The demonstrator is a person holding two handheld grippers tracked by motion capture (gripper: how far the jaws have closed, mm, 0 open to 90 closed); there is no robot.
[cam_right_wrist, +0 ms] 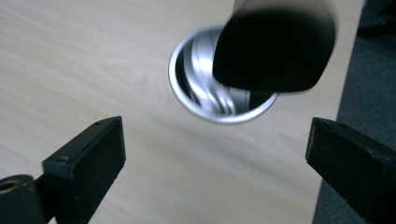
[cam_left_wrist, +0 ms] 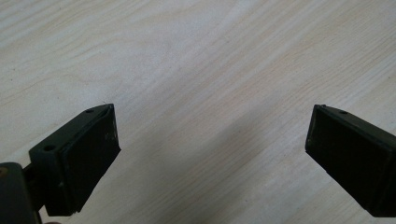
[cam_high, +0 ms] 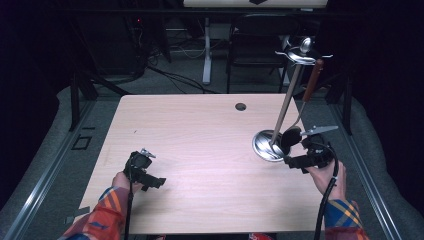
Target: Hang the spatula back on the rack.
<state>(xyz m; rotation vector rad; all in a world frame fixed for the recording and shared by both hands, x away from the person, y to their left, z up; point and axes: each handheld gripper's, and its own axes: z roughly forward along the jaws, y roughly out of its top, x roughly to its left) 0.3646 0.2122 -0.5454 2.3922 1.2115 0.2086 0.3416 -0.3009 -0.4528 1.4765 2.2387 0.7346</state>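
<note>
A metal utensil stand has a round shiny base (cam_high: 264, 147) on the right side of the table, a slanted-looking pole (cam_high: 287, 102) and a hooked top (cam_high: 302, 55). From the top hangs a utensil with a brown handle (cam_high: 313, 80) and a black head (cam_high: 291, 137), which sits just above the base. My right gripper (cam_high: 296, 164) is open right beside the base; in the right gripper view (cam_right_wrist: 217, 140) the black head (cam_right_wrist: 275, 51) hangs ahead over the base's rim (cam_right_wrist: 187, 100). Near the left front, my left gripper (cam_high: 154, 184) is open over bare wood (cam_left_wrist: 212, 140).
The light wooden table (cam_high: 200, 140) has a small cable hole (cam_high: 240, 106) at the back. Its right edge runs close by the stand. A dark chair (cam_high: 257, 45) and a desk leg stand on the floor behind the table.
</note>
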